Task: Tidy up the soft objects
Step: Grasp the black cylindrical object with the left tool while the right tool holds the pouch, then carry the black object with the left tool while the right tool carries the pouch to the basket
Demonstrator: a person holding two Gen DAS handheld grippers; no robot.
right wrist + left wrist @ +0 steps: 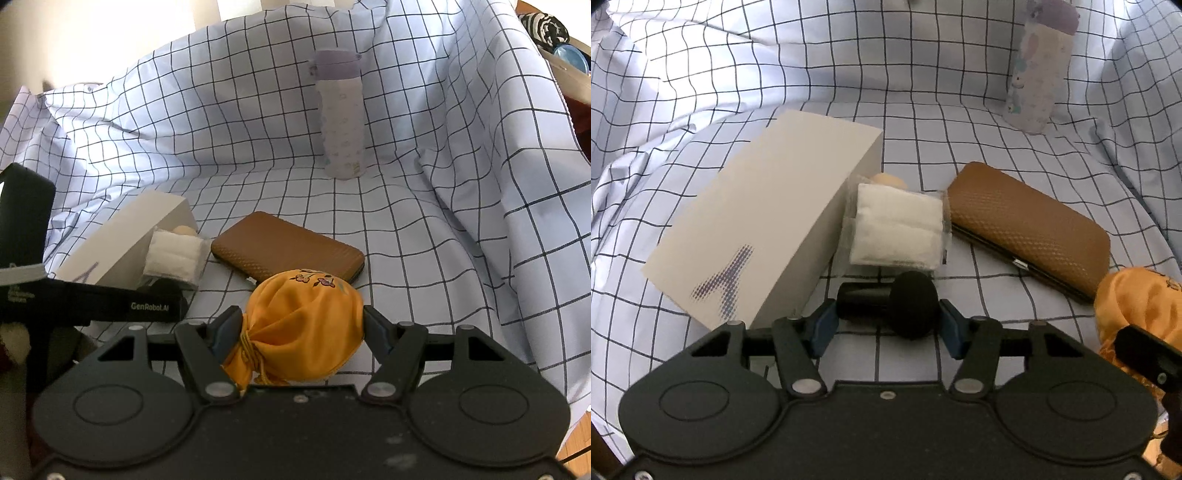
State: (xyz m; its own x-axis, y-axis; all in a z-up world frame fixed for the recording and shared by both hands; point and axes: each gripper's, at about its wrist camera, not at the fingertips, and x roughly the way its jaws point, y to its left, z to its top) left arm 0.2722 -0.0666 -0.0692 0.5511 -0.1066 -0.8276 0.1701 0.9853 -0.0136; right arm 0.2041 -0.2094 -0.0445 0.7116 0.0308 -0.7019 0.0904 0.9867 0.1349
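My left gripper [886,325] is shut on a black foam-headed object [908,308], a round head with a short black handle, just above the checked cloth [923,140]. Beyond it lies a white folded pad in clear wrap [897,230] with a beige sponge [888,180] behind it. My right gripper [301,328] is shut on an orange embroidered drawstring pouch [306,328], also visible at the right edge of the left wrist view [1137,306].
A white box [761,229] lies left of the pad. A brown textured case [1030,225] lies right of it, also in the right wrist view [284,247]. A pastel bottle [341,114] stands at the back. The cloth rises in folds all around.
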